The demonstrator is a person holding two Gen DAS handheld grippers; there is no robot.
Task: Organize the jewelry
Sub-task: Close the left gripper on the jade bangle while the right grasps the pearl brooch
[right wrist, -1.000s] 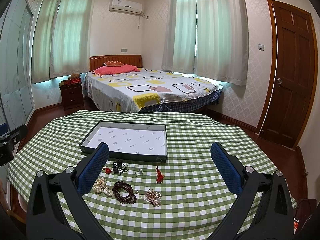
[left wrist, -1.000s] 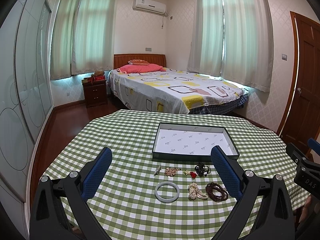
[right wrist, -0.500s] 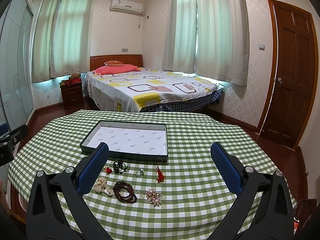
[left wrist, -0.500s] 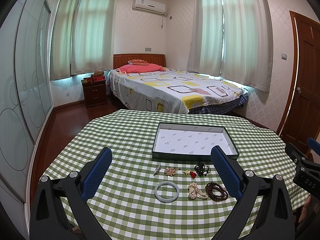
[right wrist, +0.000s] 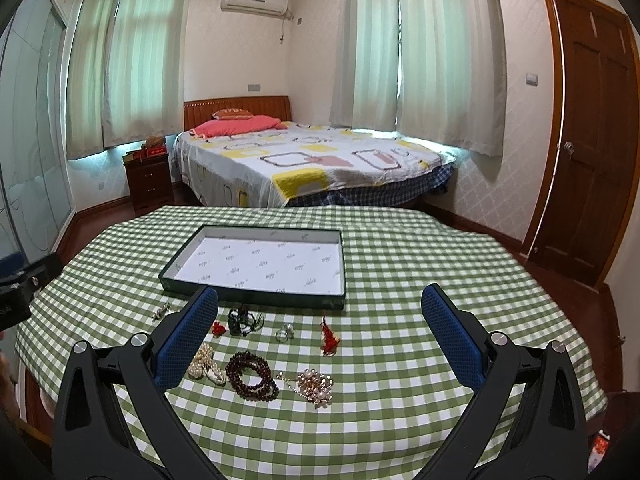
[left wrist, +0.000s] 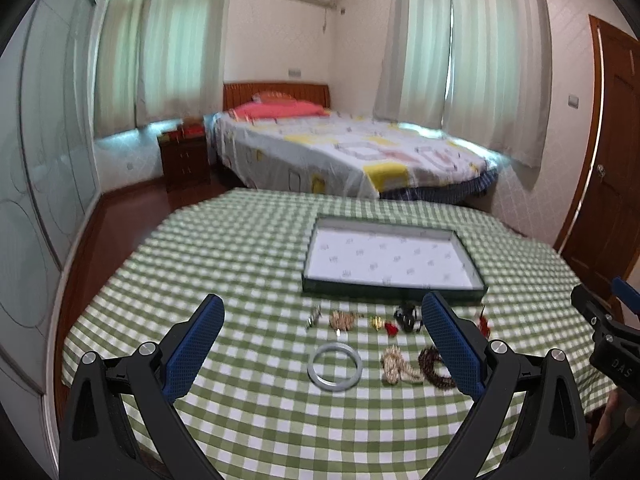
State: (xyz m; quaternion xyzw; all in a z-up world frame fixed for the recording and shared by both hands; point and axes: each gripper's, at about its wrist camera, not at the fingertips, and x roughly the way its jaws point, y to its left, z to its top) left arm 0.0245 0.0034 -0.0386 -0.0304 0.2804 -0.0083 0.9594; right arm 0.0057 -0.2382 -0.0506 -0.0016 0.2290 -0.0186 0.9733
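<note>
The shallow dark-green box with white patterned lining sits empty on the green-and-white checked tablecloth, all jewelry loose just in front of it. The pale jade bangle, dark red bead bracelet and pearl cluster brooch lie close together, so a careless pinch could snag a neighbour or drag the cloth. The left gripper and the right gripper hover above the table, both spread wide, holding nothing.

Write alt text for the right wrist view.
An open claw hangs above jewelry scattered on a green checked tablecloth: a dark bead bracelet, pearls and a brooch. An empty tray sits behind them.
</note>
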